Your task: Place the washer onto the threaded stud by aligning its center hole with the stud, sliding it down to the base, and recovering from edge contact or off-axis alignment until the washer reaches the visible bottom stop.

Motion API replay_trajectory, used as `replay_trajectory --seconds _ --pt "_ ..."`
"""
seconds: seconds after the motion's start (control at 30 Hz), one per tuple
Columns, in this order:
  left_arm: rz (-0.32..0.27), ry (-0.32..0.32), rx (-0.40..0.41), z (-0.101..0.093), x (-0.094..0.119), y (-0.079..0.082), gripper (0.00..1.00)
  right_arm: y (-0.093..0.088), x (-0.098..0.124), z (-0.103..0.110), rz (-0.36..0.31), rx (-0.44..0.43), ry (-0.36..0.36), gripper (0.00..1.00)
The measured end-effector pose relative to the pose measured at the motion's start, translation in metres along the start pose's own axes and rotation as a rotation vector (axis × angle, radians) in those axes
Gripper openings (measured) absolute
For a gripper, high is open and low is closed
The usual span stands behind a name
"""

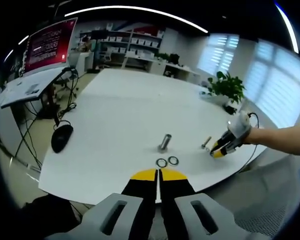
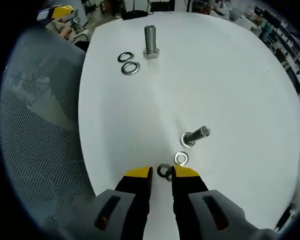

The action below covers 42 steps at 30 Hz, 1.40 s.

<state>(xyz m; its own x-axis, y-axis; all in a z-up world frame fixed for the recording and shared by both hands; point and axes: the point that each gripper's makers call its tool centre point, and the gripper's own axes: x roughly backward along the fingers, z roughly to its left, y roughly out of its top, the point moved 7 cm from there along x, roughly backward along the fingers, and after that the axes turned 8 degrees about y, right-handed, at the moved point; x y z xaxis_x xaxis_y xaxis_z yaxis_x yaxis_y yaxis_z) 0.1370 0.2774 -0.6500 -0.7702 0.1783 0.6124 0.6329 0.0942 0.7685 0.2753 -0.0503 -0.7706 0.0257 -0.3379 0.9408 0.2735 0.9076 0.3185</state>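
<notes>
Right hand-held gripper (image 2: 161, 172) stands slightly open around a washer (image 2: 163, 170) near the table (image 2: 230, 75) edge; left hand-held gripper (image 1: 157, 173) closed, empty.

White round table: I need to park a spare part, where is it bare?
Bare: the wide white round table right of the upright steel stud. Crowded: two steel washers beside it, and the near stud with washers by the right hand-held gripper.
</notes>
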Motion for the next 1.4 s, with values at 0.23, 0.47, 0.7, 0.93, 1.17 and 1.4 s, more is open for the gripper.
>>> replay_trajectory --seconds 0.23,0.47,0.7,0.93,1.17,1.4 --pt "0.001 0.002 -0.005 0.000 0.000 0.000 0.00 -0.003 -0.002 -0.003 0.027 0.032 -0.004 0.17" --pt "0.002 0.001 -0.006 0.000 0.000 0.000 0.00 -0.004 -0.002 -0.004 0.008 -0.008 0.002 0.18" --pt "0.002 -0.001 -0.006 -0.001 0.000 0.000 0.00 0.002 -0.003 -0.003 0.005 -0.008 0.017 0.19" --pt "-0.001 -0.003 -0.002 0.000 0.000 0.000 0.00 0.005 -0.005 -0.005 0.012 0.025 0.009 0.15" --pt "0.001 -0.003 -0.005 -0.001 0.000 0.000 0.00 0.006 0.006 -0.002 -0.039 -0.016 0.017 0.15" --pt "0.000 -0.005 -0.006 -0.001 0.000 0.000 0.00 0.013 0.026 0.000 -0.104 -0.030 -0.005 0.15"
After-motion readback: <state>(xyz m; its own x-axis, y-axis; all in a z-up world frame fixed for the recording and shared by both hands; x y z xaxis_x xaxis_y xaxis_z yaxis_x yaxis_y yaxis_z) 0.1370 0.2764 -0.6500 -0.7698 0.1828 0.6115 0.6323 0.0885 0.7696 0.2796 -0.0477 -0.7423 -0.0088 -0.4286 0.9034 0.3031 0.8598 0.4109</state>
